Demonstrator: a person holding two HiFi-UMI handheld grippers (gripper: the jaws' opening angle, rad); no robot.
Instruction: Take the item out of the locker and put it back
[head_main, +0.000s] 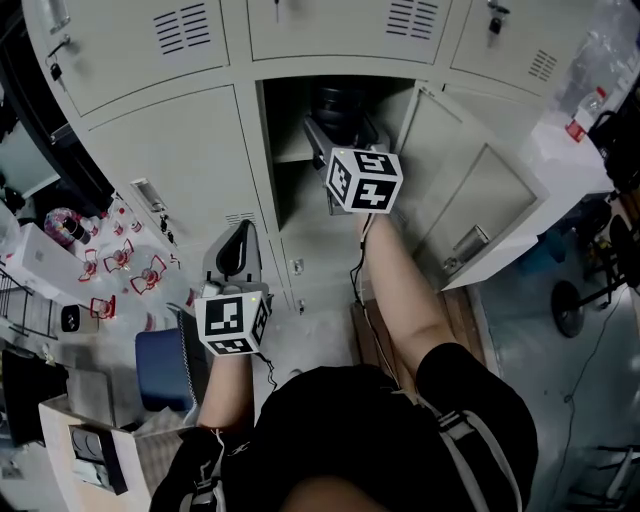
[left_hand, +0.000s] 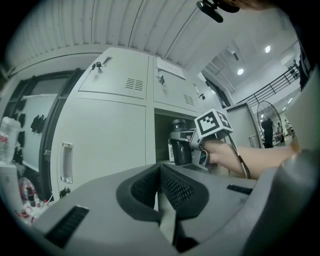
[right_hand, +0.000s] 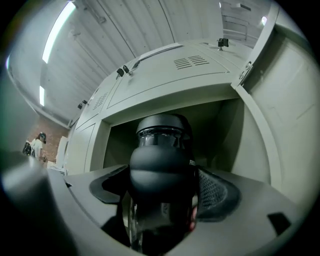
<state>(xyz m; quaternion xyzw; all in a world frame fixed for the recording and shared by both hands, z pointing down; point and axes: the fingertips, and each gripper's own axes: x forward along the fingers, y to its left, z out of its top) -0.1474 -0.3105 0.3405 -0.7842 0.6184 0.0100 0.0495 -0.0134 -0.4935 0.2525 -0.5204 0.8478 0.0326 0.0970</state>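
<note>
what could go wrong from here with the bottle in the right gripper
1. The right gripper is shut on the black bottle, whose body looks smooth and rounded, so it might slip or tilt as it moves.
2. The open locker door stands just to the right of that arm, so a wide swing may clip it.

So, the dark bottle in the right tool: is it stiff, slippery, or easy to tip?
The bottle is probably stiff: it shows no dent in the shut right tool. Its smooth, partly clear wall may slip somewhat. It looks tall and narrow, so it could tip on the locker shelf.
</note>
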